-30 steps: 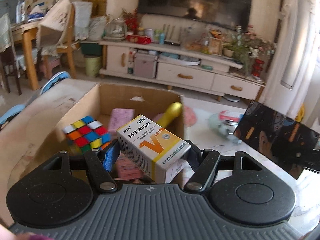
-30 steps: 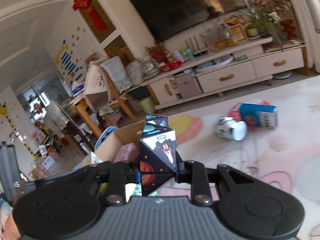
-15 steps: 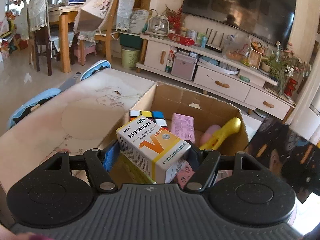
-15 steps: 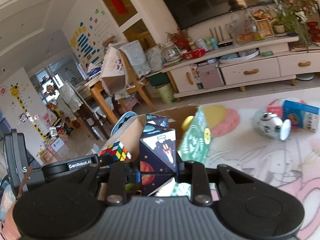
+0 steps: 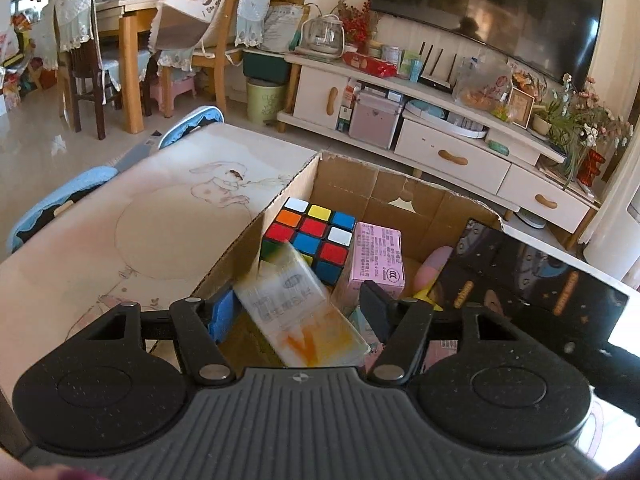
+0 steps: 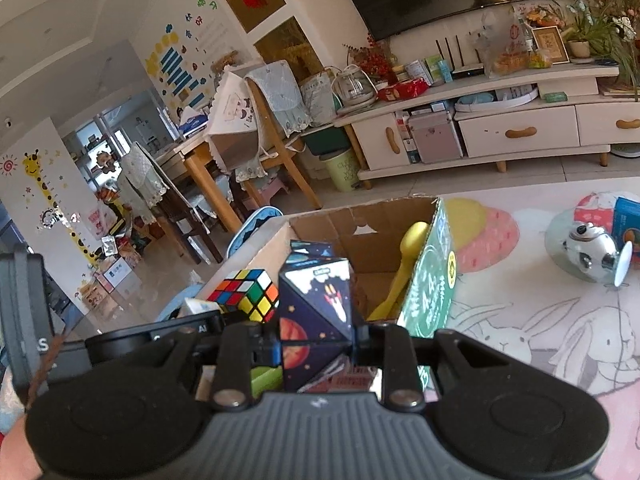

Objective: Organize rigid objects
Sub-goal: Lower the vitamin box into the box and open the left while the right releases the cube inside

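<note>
A cardboard box (image 5: 344, 176) holds a Rubik's cube (image 5: 310, 236), a pink carton (image 5: 378, 256) and a yellow toy (image 6: 404, 268). My left gripper (image 5: 296, 308) is open above the box; the white and orange vitamin box (image 5: 300, 308), blurred, drops between its fingers without touching them. My right gripper (image 6: 316, 340) is shut on a dark space-print cube (image 6: 316, 312) over the box's near edge. That dark cube also shows in the left wrist view (image 5: 532, 292). The Rubik's cube also shows in the right wrist view (image 6: 246, 294).
The box (image 6: 432, 280) sits on a play mat with rabbit drawings (image 5: 160, 220). A white toy robot (image 6: 592, 248) and a blue box (image 6: 628, 224) lie on the mat to the right. A TV cabinet (image 5: 440, 148) and dining chairs (image 5: 200, 40) stand behind.
My left gripper has opened and let go of the vitamin box, which falls into the cardboard box. Both grippers have moved closer over the box.
</note>
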{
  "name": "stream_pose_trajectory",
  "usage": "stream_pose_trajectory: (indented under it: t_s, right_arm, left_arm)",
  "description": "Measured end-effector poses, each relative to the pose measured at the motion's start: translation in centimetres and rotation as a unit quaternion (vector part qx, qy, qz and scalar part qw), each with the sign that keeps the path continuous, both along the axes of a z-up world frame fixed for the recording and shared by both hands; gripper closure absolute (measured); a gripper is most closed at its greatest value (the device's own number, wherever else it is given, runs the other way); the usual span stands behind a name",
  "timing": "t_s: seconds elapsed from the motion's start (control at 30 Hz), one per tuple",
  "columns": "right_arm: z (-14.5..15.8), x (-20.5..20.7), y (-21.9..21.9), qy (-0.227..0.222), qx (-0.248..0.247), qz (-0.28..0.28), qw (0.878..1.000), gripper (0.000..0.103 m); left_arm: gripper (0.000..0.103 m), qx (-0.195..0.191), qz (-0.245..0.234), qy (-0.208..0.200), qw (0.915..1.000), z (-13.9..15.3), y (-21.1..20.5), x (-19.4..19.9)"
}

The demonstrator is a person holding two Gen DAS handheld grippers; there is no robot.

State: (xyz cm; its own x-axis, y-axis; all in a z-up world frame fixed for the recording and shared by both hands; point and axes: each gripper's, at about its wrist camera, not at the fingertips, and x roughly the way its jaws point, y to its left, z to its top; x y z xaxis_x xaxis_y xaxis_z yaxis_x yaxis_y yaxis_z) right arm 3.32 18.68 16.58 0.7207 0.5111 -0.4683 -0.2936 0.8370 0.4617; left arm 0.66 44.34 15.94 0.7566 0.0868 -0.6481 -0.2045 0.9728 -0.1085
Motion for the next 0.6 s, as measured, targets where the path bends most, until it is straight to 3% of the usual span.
stream_pose_trajectory:
  t_s: [0.2,0.3,0.43,0.6]
  right_arm:
    - [-1.1,0.9,0.9,0.015,-0.010,0.000,1.000,0.077]
    - [-1.5,1.3,1.4,0.023,-0.014,0.002,1.000,0.077]
    - [-1.8,1.2,1.7,0.026,-0.017,0.000,1.000,0.063]
    - [-1.0,0.3,1.1,0.004,-0.026,-0.009,1.000,0.058]
  left_arm:
    - [0.021,-0.004,0.002,0.006,1.0000,0.1,0.2,-0.1]
    - [0.007,0.000,0.003,0.004,1.0000,0.3,0.1,-0.2]
    - [0.002,0.007,0.008,0.003,0.9999,0.5,0.0,-0.3]
    - [0.000,0.008,0.015,0.002,0.9999,0.6,0.1,-0.4]
